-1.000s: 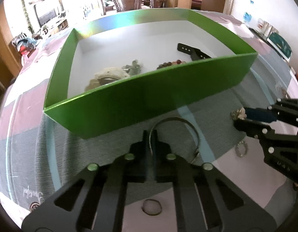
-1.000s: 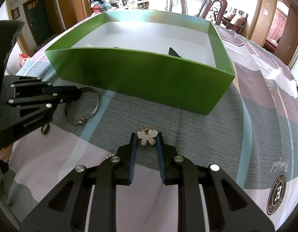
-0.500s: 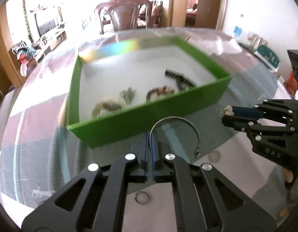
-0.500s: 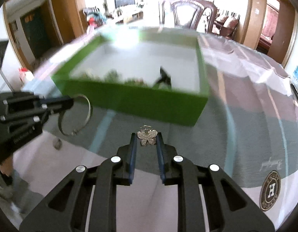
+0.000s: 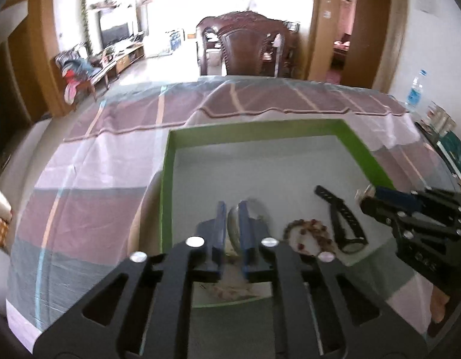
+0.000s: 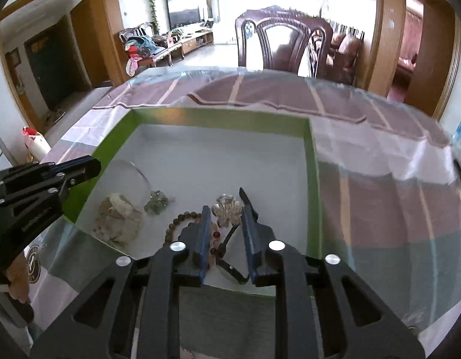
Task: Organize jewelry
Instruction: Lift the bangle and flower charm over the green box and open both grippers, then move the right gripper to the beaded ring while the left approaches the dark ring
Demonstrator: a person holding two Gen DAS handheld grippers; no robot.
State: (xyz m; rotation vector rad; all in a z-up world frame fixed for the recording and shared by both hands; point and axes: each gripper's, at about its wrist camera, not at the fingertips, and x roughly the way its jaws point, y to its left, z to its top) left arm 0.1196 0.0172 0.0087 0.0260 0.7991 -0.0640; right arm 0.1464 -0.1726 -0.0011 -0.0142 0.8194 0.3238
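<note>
While both claws hang over the green box [image 6: 313,179], each has its jaws opening. Left claw [image 5: 231,209]: narrow gap, the thin metal bangle [image 5: 234,224] between the blue pads; image blurred, cannot tell whether the pads touch it. From the right wrist view the bangle [image 6: 140,179] reads as a faint pale loop just off the left claw [image 6: 90,166] tip, above the box's left side.

Right claw [image 6: 224,212]: jaws parted wider; butterfly brooch [image 6: 227,209] sits between the fingertips with a gap showing on each side, apparently loose. In the left wrist view a pale scrap of it shows at the right claw [image 5: 366,197] tip.

Box interior, white floor: black watch strap [image 5: 339,215] toward the right, bead bracelet [image 5: 308,233] beside it, a pale lumpy piece [image 6: 118,218] near the left wall, a small greenish cluster [image 6: 157,202] just right of that. The strap [image 6: 230,257] and beads [image 6: 182,224] lie under the right claw.

Box rests on a surface covered with striped cloth [image 5: 111,179] under a clear sheet. Dark wooden chair [image 6: 284,42] at the far edge. A person's fingers [image 6: 16,281] grip the left claw's handle at bottom left.
</note>
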